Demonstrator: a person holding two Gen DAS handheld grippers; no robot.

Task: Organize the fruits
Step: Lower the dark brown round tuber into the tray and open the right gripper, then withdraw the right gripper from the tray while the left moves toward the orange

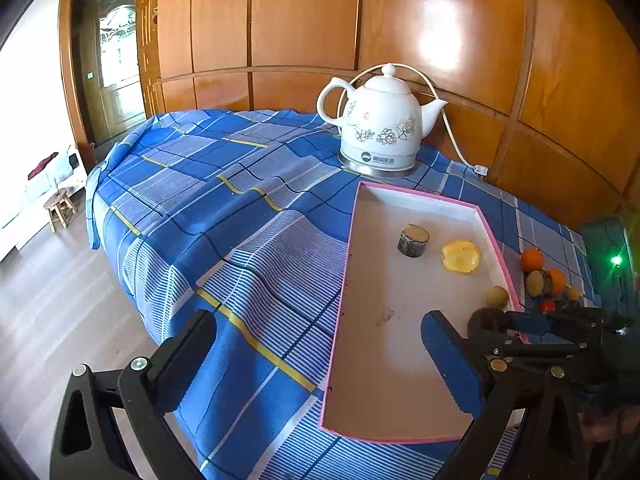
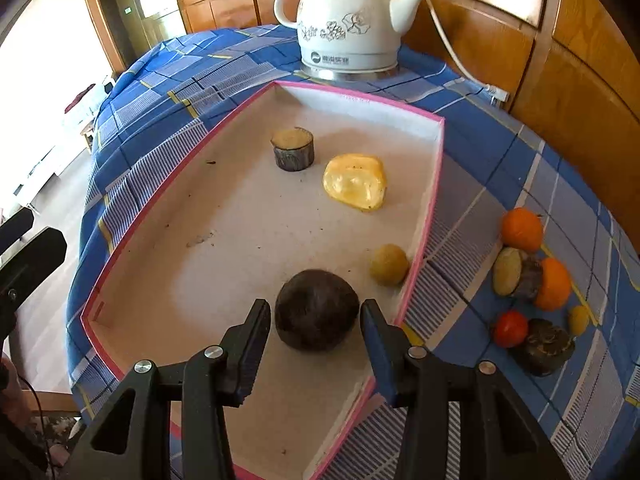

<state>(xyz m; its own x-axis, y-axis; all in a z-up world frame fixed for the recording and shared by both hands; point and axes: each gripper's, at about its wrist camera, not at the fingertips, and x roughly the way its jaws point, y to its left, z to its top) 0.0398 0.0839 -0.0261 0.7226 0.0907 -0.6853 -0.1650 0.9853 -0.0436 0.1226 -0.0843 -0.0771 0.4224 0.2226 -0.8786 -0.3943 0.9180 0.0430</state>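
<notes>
Dark round fruit [image 2: 317, 309]: lies on the floor of the pink-rimmed tray [image 2: 176, 178], at its near end, between the fingers of my right gripper [image 2: 316, 330]; a gap shows on each side of it.
Right gripper: spread apart, grasping nothing, its tips level with the dark round fruit.
Small yellow-brown fruit [image 2: 389, 264]: inside the tray, against its right wall, just beyond the dark round fruit.
Yellow piece [image 2: 355, 181]: inside the tray, toward its far right corner.
Dark-skinned cut chunk [image 2: 293, 149]: inside the tray, upright, just left of the yellow piece.
Loose fruit pile [image 2: 534, 276]: outside the tray's right wall on the blue plaid cloth [image 1: 224, 216]; oranges, a small red fruit, a small yellow one and dark pieces, several touching.
Left gripper [image 1: 320, 346]: spread wide and empty, straddling the tray's left rim at the near end.
White kettle [image 1: 380, 124]: stands on the cloth-covered tabletop just beyond the tray's far edge, its cord running to the wooden wall.
</notes>
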